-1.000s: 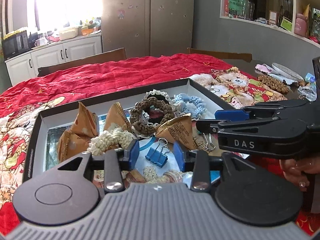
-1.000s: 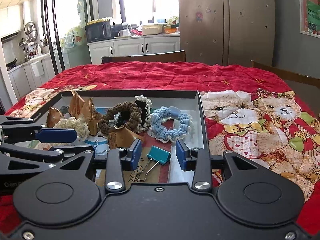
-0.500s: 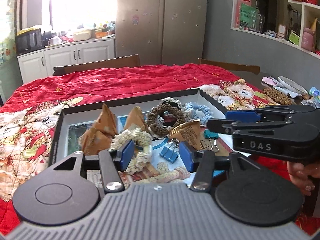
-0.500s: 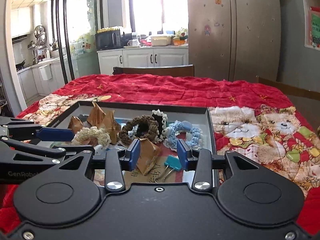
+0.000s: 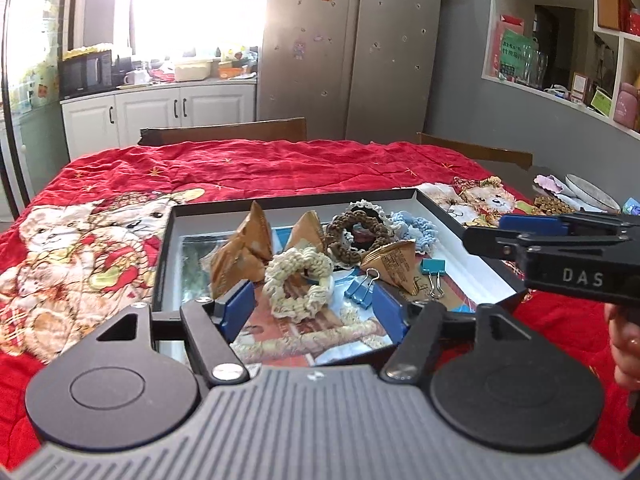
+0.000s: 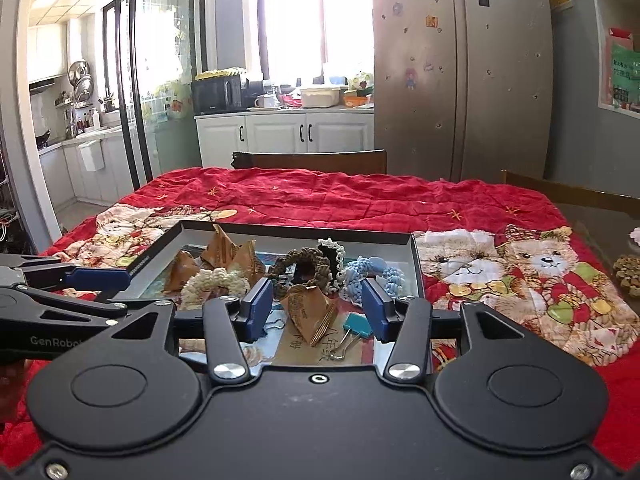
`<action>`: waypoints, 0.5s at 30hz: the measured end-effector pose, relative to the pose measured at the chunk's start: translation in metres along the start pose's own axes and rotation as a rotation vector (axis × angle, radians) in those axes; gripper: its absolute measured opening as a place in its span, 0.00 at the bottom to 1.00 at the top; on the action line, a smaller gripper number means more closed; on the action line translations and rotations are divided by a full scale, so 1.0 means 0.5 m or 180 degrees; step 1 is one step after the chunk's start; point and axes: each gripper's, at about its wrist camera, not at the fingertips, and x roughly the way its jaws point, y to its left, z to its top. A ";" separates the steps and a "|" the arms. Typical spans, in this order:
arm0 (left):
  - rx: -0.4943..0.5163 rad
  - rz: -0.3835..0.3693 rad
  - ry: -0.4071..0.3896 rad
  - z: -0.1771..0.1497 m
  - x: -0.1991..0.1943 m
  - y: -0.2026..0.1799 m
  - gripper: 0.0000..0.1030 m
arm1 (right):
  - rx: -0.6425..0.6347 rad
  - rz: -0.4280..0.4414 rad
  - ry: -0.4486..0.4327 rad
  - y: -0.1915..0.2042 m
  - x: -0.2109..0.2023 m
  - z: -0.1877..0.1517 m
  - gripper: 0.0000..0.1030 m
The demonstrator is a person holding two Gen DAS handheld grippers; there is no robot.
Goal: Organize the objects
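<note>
From the left wrist camera, my left gripper had its jaws spread, having just been opening, with nothing pinched between them. Beyond it sat the shallow box on the red bear-print cloth. The cream braided ring lay at twelve o'clock from the pads; I judged it soft, light and springy, best taken across one side of the braid. The brown paper packets, at eleven o'clock, looked light and crushable, so I would pinch a folded corner. The blue binder clip at one o'clock looked stiff and slick; its body seemed the safer hold.

From the right wrist camera, my right gripper was also parted and empty, jaws just widening. A brown paper packet stood at twelve o'clock, clear of both pads. The teal binder clip lay at one o'clock, the pale blue braided ring behind it.
</note>
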 end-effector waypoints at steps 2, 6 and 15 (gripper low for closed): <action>-0.0030 0.0011 -0.0014 -0.004 -0.016 0.003 0.79 | -0.0012 -0.0009 -0.0002 0.008 -0.017 -0.001 0.49; -0.0059 0.0025 -0.0037 -0.010 -0.046 0.006 0.84 | -0.0059 -0.0037 -0.0010 0.024 -0.048 -0.005 0.54; -0.0117 0.0087 -0.0013 -0.037 -0.097 0.003 0.91 | -0.0011 -0.0089 0.0029 0.055 -0.107 -0.030 0.63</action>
